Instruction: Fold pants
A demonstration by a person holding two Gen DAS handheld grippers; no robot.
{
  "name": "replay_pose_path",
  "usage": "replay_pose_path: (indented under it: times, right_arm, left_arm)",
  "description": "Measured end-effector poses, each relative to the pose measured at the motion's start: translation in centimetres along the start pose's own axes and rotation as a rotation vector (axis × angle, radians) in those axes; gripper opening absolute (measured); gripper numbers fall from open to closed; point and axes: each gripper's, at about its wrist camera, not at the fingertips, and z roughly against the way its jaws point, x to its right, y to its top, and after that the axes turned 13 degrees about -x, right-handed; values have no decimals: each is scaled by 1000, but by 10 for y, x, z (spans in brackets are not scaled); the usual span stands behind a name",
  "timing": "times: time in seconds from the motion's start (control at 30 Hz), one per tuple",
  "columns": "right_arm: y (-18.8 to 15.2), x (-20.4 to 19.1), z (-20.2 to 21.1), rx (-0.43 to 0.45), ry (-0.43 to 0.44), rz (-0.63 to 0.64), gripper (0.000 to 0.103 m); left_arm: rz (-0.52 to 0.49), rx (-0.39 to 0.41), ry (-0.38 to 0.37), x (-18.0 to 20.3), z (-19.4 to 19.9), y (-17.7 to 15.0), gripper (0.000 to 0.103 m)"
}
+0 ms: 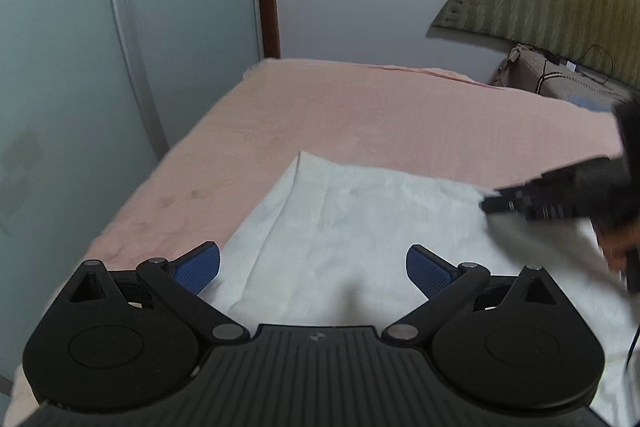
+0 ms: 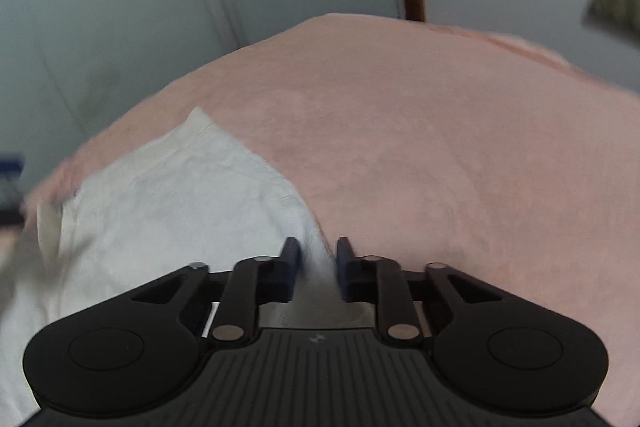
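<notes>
The white pants [image 1: 360, 227] lie flat on the near part of a bed covered by a pink blanket [image 1: 360, 107], a hem or band edge running along their far left corner. The left claw [image 1: 313, 269] hovers over the near left part of the cloth with its 2 blue pads spread wide and nothing between them. The right claw [image 2: 318, 261] has its pads drawn close together at the right edge of the pants, where a ridge of white fabric rises between them; it looks pinched, though the blur and the small gap left in the right wrist view keep that from being certain. In the left wrist view the right claw appears at the right of the cloth with a hand [image 1: 624, 247] behind it. The main risk, as I judge it, is a shallow bite: if only 1 layer or a thin lip of cloth is caught, a lift would peel that layer away or let it slip out, leaving the fold crooked. With the left claw gripping nothing, a pull from the right side alone could also drag the whole garment across the blanket and bunch it, rather than turning it over neatly.
</notes>
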Motion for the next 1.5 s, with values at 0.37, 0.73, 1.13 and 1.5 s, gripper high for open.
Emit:
replay_pose_path:
  times: [0.37, 0.73, 1.13, 1.5]
  right_arm:
    - [-76, -138, 42, 164, -404, 667, 8]
    - [-102, -164, 50, 213, -484, 733, 8]
    - [-118, -88, 92, 25, -432, 479, 56]
    - [-179, -170, 126, 38, -458, 476, 6]
  left_arm:
    - [409, -242, -383, -39, -86, 90, 99]
    - [449, -253, -429, -48, -75, 60, 5]
    - [300, -28, -402, -44, 43, -51, 3]
    - [255, 38, -400, -73, 105, -131, 3]
